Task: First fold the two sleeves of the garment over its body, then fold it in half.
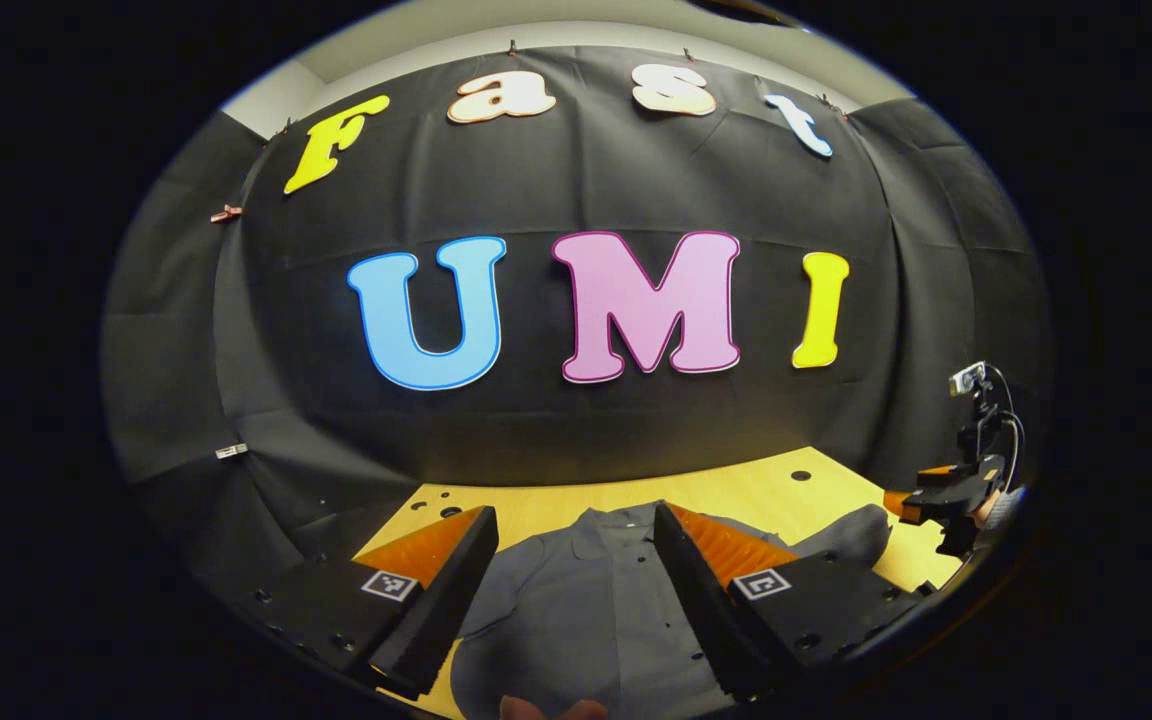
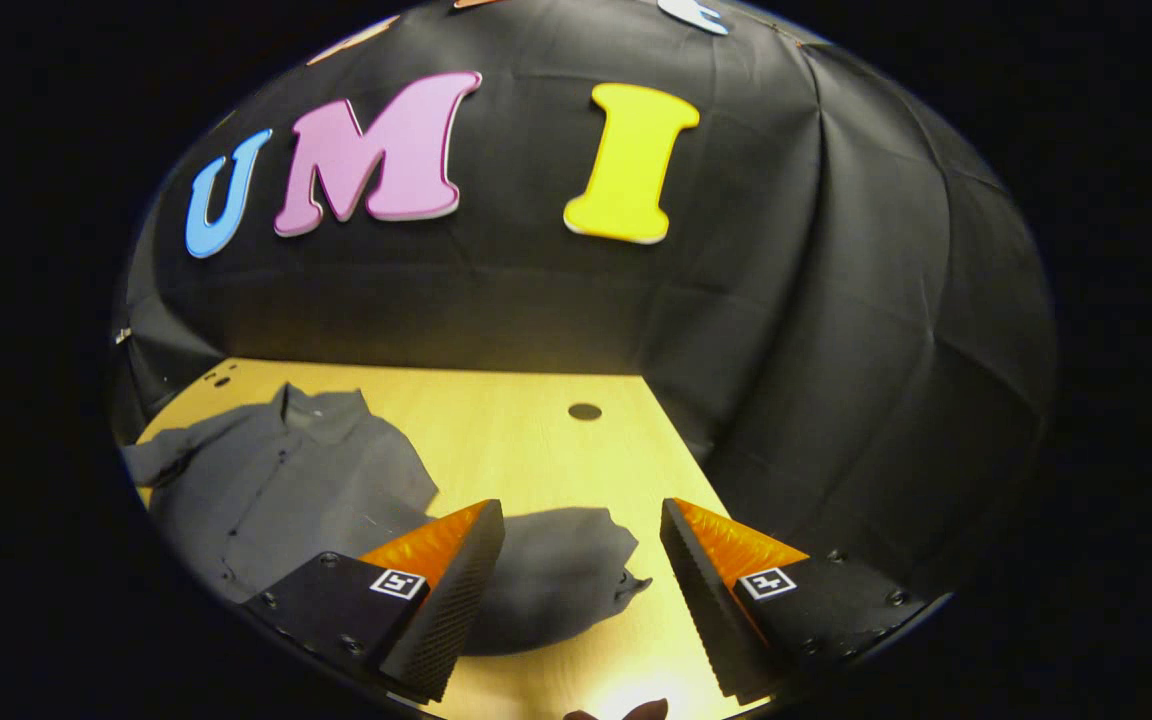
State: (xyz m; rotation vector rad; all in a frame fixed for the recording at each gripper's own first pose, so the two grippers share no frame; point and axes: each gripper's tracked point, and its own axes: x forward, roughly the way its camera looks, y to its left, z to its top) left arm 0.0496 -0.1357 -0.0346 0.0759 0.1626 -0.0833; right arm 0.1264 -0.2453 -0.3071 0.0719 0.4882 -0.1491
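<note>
Garment flat (wooden table)

shirt: grey, collared, buttoned down the front | state: spread flat, front up, not yet folded | pose: collar turned toward the back wall | place: laid on the wooden desk | sleeve: stretched out sideways, cuff bunched
</note>
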